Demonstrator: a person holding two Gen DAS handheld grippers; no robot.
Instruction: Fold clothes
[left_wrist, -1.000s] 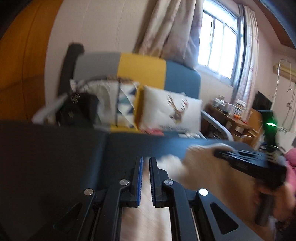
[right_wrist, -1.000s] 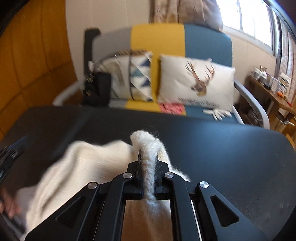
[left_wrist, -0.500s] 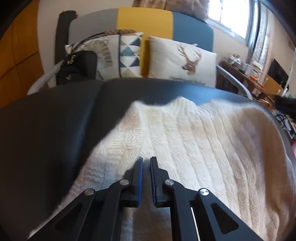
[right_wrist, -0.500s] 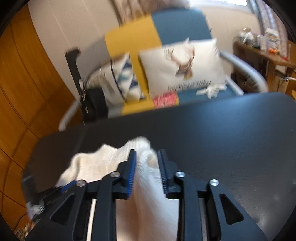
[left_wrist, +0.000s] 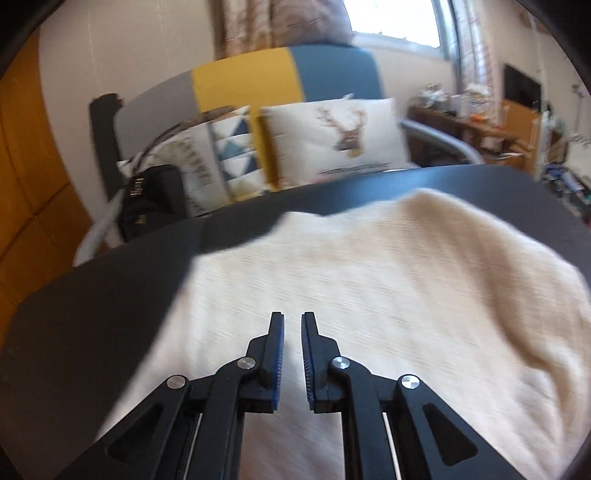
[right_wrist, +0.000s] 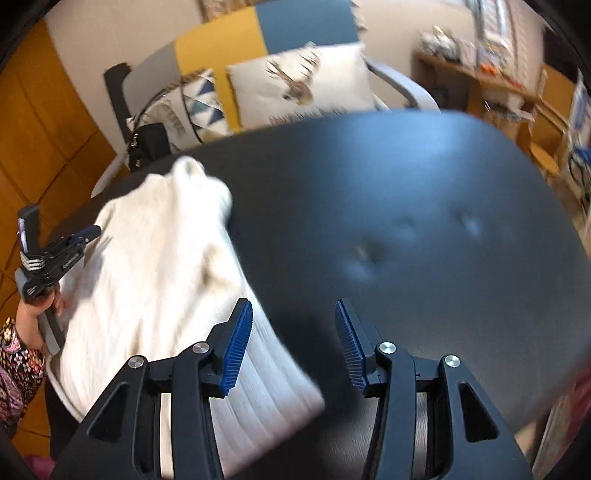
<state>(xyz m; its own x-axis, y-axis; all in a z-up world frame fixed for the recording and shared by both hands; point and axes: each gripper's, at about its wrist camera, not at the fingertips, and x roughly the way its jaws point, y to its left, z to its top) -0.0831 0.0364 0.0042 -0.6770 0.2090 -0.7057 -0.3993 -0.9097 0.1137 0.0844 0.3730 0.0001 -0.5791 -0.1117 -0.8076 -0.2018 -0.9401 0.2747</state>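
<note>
Black tabletop (right_wrist: 406, 192) by the patchwork sofa (left_wrist: 258, 81), cream knit sweater (right_wrist: 155, 266) sprawled toward 9 o'clock, probably soft and floppy so best pinched at the ribbed hem, left gripper (left_wrist: 292, 354) nearly closed on nothing, right gripper (right_wrist: 293, 343) opening, empty.

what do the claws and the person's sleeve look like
Both claws are black, angular linkages with silver pivot screws and ribbed blue pads lining the fingers: the left claw and the right claw match. The person's sleeve is dark with a busy multicoloured floral print.
</note>
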